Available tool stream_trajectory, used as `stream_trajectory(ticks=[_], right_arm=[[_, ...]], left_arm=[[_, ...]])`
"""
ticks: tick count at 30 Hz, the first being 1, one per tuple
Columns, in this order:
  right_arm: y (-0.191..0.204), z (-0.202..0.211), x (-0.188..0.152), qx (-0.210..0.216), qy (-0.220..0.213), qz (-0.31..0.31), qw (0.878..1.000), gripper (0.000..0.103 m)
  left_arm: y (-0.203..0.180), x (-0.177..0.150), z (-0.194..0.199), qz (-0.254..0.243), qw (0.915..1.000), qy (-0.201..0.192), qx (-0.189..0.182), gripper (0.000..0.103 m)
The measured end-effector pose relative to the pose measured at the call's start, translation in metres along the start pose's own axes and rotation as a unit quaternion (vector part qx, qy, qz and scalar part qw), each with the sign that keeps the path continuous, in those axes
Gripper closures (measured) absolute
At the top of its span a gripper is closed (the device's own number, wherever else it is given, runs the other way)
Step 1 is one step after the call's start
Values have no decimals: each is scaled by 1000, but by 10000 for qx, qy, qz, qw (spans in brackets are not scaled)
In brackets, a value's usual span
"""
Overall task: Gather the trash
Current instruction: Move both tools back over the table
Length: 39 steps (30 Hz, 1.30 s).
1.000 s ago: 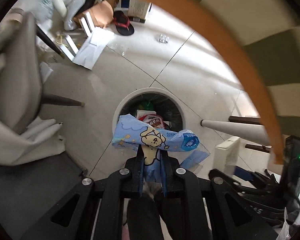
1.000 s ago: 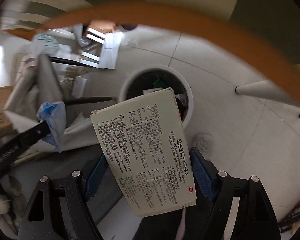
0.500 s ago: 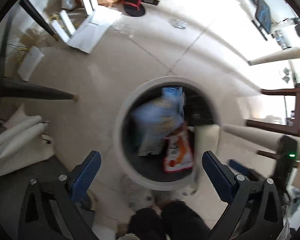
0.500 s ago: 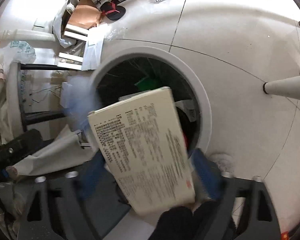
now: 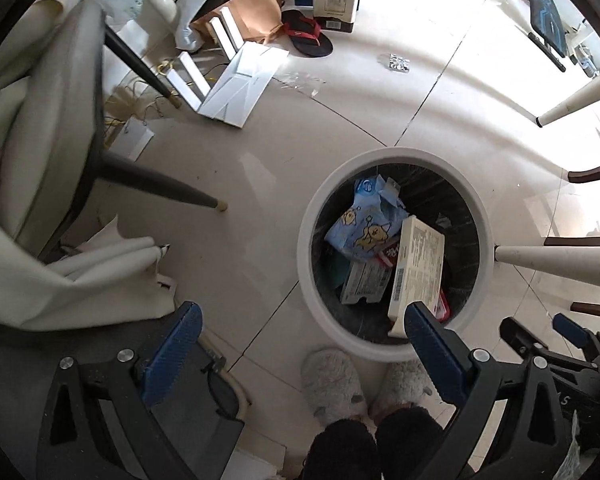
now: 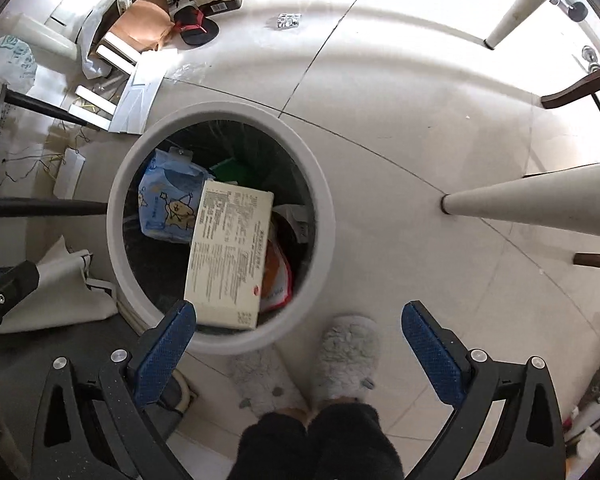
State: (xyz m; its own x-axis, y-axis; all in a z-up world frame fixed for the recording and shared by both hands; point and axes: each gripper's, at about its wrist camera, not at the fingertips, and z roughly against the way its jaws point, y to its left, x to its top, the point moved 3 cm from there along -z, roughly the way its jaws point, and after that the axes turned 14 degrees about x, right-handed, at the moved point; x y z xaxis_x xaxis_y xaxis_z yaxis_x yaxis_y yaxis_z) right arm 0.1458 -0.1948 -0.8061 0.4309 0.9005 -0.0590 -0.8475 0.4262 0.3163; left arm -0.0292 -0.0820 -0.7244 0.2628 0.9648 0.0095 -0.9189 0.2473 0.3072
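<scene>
We find the cream printed box (image 6: pixel 230 254) lying in the round white bin (image 6: pixel 320 200), propped at a slant on the other rubbish with its long axis running from the bin's near rim up toward its middle; the blue cartoon wrapper (image 6: pixel 168 204) rests just beside it against the bin's left wall, and an orange-and-white packet (image 6: pixel 278 276) shows from under the box's right edge; both pieces are inside the rim, so we judge this drop finished.

Our right claw (image 6: pixel 300 354) stands with its blue pads wide apart and nothing between them, looking straight down, the bin's near rim just ahead of its left pad; our left claw (image 5: pixel 298 352) is likewise spread and empty, with the bin (image 5: pixel 306 248) ahead and to its right, the box (image 5: pixel 418 264) reaching toward its right pad; the jaws of both have just been opening, and no thing remains between them.

The relation the coming move turns on, as we judge it: the rubbish still out lies on the floor (image 5: pixel 260 168) well beyond the bin's far rim, away from both claws; the silvery blister pack (image 5: pixel 398 63) sits alone on the open tiles, and a clear scrap of film (image 5: pixel 300 80) lies left of it, near the flat white card (image 5: pixel 244 80); neither claw looks clearly nearer, and either must lift clear of the bin and travel past it; the person's grey slippers (image 6: pixel 348 356) stand at the near rim.
</scene>
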Motion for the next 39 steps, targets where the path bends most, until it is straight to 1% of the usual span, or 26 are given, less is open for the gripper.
stream_trajectory(ticks=[5,13,20,23,26,29,32,35,37,39], right_arm=[[5,37,-9,-35,-61,19,10000,0],[29,113,-17,46,-94,143,9998,0],[61,203,-22,86,-109,283,9995,0],[75,244,-25,199,-55,290,9994,0],[92,288,-27,422,-14,316,9986,0],[111,340,-22,763,-89,233,9968,0],[124,385,-7,1061,-293,161,9938,0],[128,433,22,1298,-556,-58,9900,0],[121,467,52,1427,-724,-285,9867,0],[107,501,89,1422,-958,-448,9842,0]], left_arm=[[7,-12,24,-46,9999,30,114,0],[25,-29,92,-106,9998,35,150,0],[48,-39,177,-99,9999,23,94,0],[61,-40,216,-62,9999,-30,91,0],[77,-37,261,-42,9996,-154,239,0],[89,-25,312,8,9980,-581,236,0],[92,-2,363,114,9947,-997,221,0],[84,32,409,86,9905,-1364,145,0],[75,60,435,16,9872,-1593,122,0],[60,96,463,-85,9835,-1804,124,0]])
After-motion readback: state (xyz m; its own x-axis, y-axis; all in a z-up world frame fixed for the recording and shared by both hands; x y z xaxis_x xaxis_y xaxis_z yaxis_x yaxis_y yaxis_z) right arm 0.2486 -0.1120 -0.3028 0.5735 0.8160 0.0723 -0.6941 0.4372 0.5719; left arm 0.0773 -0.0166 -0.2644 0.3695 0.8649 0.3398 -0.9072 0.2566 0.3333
